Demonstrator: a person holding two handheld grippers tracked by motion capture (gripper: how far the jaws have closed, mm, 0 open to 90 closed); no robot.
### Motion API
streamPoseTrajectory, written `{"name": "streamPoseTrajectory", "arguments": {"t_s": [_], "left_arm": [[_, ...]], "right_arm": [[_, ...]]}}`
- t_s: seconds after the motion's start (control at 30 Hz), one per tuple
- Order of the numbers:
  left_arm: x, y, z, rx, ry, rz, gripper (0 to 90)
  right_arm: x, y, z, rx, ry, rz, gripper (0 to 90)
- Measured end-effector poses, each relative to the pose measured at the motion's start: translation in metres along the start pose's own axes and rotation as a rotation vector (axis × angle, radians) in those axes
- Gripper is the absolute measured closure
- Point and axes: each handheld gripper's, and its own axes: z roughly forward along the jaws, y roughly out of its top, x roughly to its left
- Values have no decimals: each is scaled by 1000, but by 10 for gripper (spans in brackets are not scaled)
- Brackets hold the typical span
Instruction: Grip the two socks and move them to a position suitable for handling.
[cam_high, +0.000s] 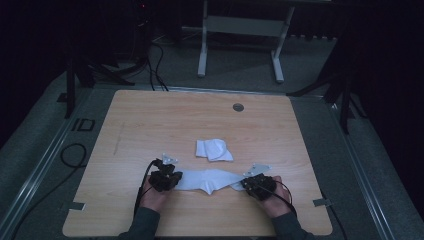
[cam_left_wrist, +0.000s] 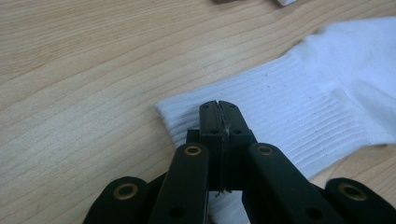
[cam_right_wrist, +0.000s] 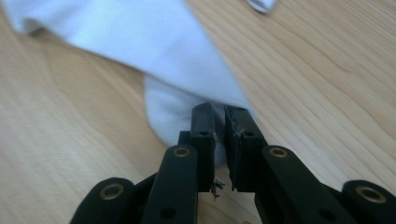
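Note:
A white sock (cam_high: 207, 179) lies stretched flat across the near part of the wooden table (cam_high: 150, 120). My left gripper (cam_high: 166, 179) is at its left end, and in the left gripper view its black jaws (cam_left_wrist: 218, 108) are shut on the ribbed cuff (cam_left_wrist: 280, 107). My right gripper (cam_high: 257, 184) is at the sock's right end; in the right gripper view its jaws (cam_right_wrist: 220, 112) are pinched on the toe end of the sock (cam_right_wrist: 173, 107). A second white sock (cam_high: 213, 149), folded into a small bundle, rests just beyond the stretched one.
A round grey grommet (cam_high: 238, 107) sits in the tabletop near the far edge. Cables (cam_high: 72, 155) trail on the floor at the left, and a white frame (cam_high: 240, 40) stands behind the table. Tape tabs (cam_high: 322, 202) mark the near corners.

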Motion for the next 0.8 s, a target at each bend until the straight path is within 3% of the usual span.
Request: {"name": "streamPoseTrajectory", "arguments": {"t_s": [0.23, 0.3, 0.37, 0.4, 0.47, 0.6, 0.67, 0.73, 0.8], "left_arm": [[-1, 0, 0, 1, 4, 4, 892], [0, 0, 0, 0, 4, 5, 891], [0, 0, 0, 1, 4, 5, 891], [-1, 0, 0, 2, 5, 5, 891], [-1, 0, 0, 3, 5, 6, 891], [-1, 0, 0, 3, 5, 6, 891], [-1, 0, 0, 4, 5, 8, 891], [-1, 1, 0, 4, 5, 8, 891], [-1, 1, 0, 4, 5, 8, 891]], "right_arm": [[-12, -3, -4, -7, -37, 56, 806], [-19, -4, -7, -27, -42, 99, 776], [-21, -4, -9, -37, -32, 121, 759], [-25, -5, -10, -57, 1, 147, 705], [-27, -4, -10, -62, 11, 156, 650], [-32, -4, -1, -41, 57, 178, 585], [-34, -3, 6, -28, 84, 193, 624], [-35, -1, 8, -30, 98, 181, 766], [-35, 1, 8, -26, 97, 169, 766]]}}
